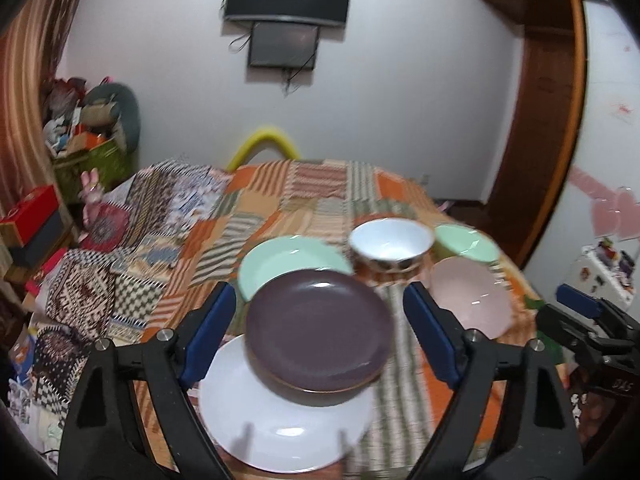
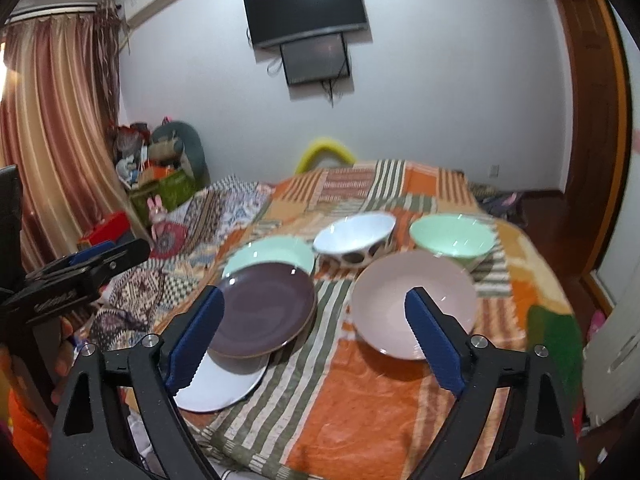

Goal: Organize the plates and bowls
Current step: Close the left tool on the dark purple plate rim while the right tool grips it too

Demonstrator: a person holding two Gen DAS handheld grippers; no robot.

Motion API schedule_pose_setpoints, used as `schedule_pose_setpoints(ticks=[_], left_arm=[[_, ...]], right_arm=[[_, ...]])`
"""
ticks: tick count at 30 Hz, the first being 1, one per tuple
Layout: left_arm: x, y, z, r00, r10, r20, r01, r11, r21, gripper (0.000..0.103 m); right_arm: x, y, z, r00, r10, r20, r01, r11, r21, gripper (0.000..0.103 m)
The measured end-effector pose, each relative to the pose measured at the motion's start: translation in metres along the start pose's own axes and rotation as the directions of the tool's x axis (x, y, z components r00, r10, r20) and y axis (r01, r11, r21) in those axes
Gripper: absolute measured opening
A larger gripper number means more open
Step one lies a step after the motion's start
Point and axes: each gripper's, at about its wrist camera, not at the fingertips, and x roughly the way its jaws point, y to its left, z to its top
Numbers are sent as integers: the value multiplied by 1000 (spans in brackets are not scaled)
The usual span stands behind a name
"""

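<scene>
The left gripper (image 1: 316, 328) has its jaws spread wide and grips nothing. The purple plate (image 1: 320, 330) lies between its blue pads in the left view, apparently below them and untouched; motion blur makes contact hard to judge.

Plate group, left side of the patterned blanket (image 2: 360, 400):
- The white plate (image 1: 288, 428) lies at 6 o'clock of the purple plate, which overlaps its far edge.
- The green plate (image 1: 288, 264) lies at 11 o'clock of the purple plate, which overlaps its near edge.

Bowl group, right side of the blanket:
- The white bowl (image 2: 354, 240), with dark spots on its outer wall, stands at 1 o'clock of the purple plate, apart from it.
- The pink bowl (image 2: 414, 300) stands at 3 o'clock of the purple plate, across a striped gap.
- The green bowl (image 2: 450, 240) stands at 1 o'clock of the pink bowl, just beside the white bowl.

The right gripper (image 2: 316, 338) also has its jaws spread wide and holds nothing. In the right view its left pad overlaps the purple plate and its right pad overlaps the pink bowl.

A screen (image 2: 306, 10) hangs on the far wall at 12 o'clock.
</scene>
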Motion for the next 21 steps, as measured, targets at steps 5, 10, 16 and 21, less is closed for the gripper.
schedule_pose_setpoints(ticks=[5,10,16,21], left_arm=[[34,29,-6,998,22,-60,-23,999,-21,82],[72,52,-13,990,23,-142,-28,999,-37,82],[118,73,-23,969,-5,-249,-8,999,-52,69],[147,90,-32,949,-40,-312,12,996,-91,60]], right_arm=[[29,-1,-7,997,19,-77,-17,999,30,77],[58,4,-12,985,52,-162,-43,998,55,65],[88,11,-20,968,69,-241,-57,997,57,58],[112,14,-25,951,78,-300,-62,996,65,52]])
